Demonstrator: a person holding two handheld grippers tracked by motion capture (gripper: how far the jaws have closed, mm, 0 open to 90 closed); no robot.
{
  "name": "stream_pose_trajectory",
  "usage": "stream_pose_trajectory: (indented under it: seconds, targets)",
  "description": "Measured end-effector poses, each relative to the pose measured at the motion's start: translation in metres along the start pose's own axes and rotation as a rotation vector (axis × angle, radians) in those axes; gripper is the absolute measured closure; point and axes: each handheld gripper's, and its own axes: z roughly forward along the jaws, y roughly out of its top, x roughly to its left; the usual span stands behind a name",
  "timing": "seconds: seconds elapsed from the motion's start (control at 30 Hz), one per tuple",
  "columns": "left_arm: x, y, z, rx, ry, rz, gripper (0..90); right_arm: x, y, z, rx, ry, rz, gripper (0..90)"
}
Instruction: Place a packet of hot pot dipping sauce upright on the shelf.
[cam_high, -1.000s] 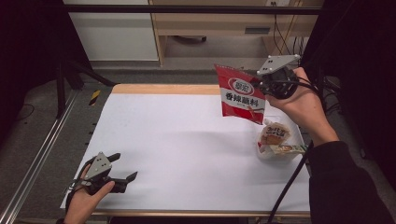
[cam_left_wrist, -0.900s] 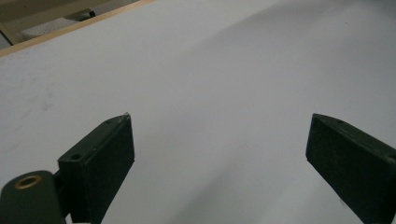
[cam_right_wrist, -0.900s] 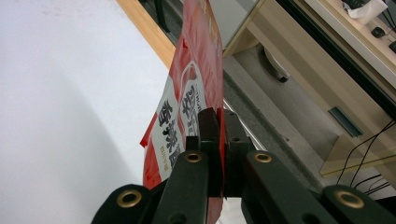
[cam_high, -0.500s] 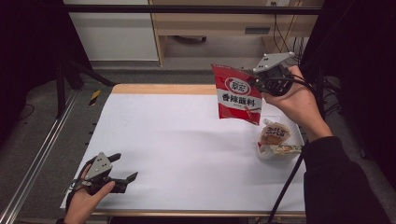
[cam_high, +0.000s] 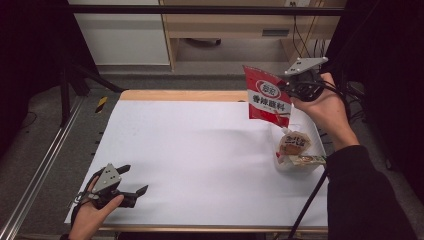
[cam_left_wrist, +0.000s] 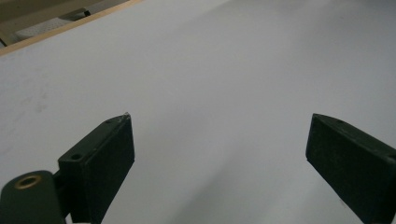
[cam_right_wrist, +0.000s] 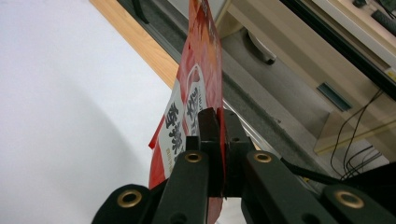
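Observation:
A red snack packet (cam_high: 266, 97) with a white label hangs in the air above the table's back right, and my right gripper (cam_high: 289, 90) is shut on its right edge. In the right gripper view the packet (cam_right_wrist: 198, 84) stands on edge, pinched between the black jaws of the right gripper (cam_right_wrist: 215, 126). Down at the table's front left corner my left gripper (cam_high: 134, 180) rests low over the white table (cam_high: 200, 150), open, with nothing between its jaws. The left gripper view has its own gripper (cam_left_wrist: 219, 149) spread wide over the bare white table (cam_left_wrist: 210, 70).
A clear tub (cam_high: 316, 150) at the right edge holds wrapped snacks (cam_high: 293, 143). A wooden strip (cam_high: 185, 95) borders the table's far side, with a cabinet and desk beyond. A metal rail (cam_high: 40, 165) runs along the left.
My right gripper has carried the red packet a little left and lower, and the packet has swung to hang more upright. The left gripper has stayed still.

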Motion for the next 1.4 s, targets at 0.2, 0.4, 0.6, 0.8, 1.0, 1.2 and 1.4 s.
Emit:
stream_pose_trajectory:
  seconds: [0.2, 0.4, 0.6, 0.8, 1.0, 1.2, 1.4]
  targets:
    - [-0.001, 0.0, 0.001, 0.004, -0.001, 0.004, 7.7, -0.015, -0.018, -0.009, 0.009, -0.034, 0.05, 90.0]
    - [-0.001, 0.0, 0.002, 0.009, -0.005, 0.006, 7.7, -0.026, -0.032, -0.017, 0.023, -0.067, 0.089, 90.0]
    - [0.0, -0.001, 0.002, 0.01, -0.006, 0.003, 7.7, -0.034, -0.041, -0.021, 0.034, -0.091, 0.115, 90.0]
    - [-0.002, -0.001, 0.003, 0.015, -0.012, 0.009, 7.7, -0.037, -0.053, -0.016, 0.06, -0.101, 0.141, 90.0]
    - [-0.003, -0.001, 0.004, 0.019, -0.018, 0.015, 7.7, -0.034, -0.065, -0.002, 0.065, -0.094, 0.158, 90.0]
    - [-0.003, -0.001, 0.004, 0.021, -0.021, 0.02, 7.7, -0.028, -0.08, 0.009, 0.067, -0.087, 0.186, 90.0]
    - [-0.005, 0.0, 0.005, 0.022, -0.027, 0.028, 7.7, -0.027, -0.101, 0.006, 0.057, -0.089, 0.252, 90.0]
